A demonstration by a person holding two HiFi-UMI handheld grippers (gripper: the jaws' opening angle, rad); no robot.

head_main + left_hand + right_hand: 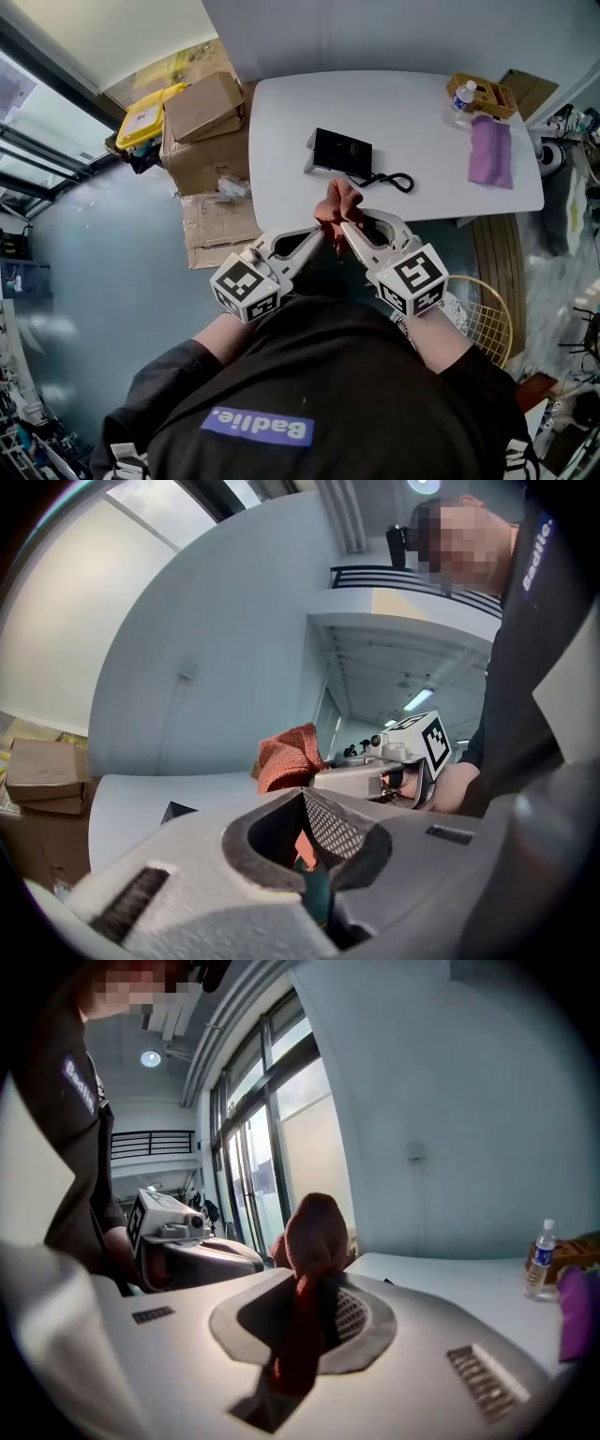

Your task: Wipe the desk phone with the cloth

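Right fingers [354, 1314] are clamping the cloth [317, 1232]. A strip of it is running down through the narrow gap and the bunched end is sticking up past the tips. Left fingers [339, 829] are sitting almost together too, with an orange sliver of the same cloth showing in the slot, so both sets are pinching it.

The right gripper [349, 228] and left gripper [319, 236] are meeting tip to tip in a V. Their marker cubes are pointing back toward the person's body. A hand [450, 785] is wrapping the right gripper's handle behind its cube.

The cloth is sitting bunched between the tips, over the near edge of the white desk [281, 141]. It is looking lifted clear of the surface and is not touching the desk phone [342, 150].

The phone is lying black and flat just beyond the cloth, mid-desk. Its cord [394, 180] is looping off its right side toward the near edge.

At the far right of the desk a purple cloth [490, 150] is lying flat. A water bottle [461, 96] is standing just beside a small wooden tray [487, 94] at the back corner.

Cardboard boxes [202, 108] are sitting stacked on the floor left of the desk, with a yellow box [150, 114] next to them.
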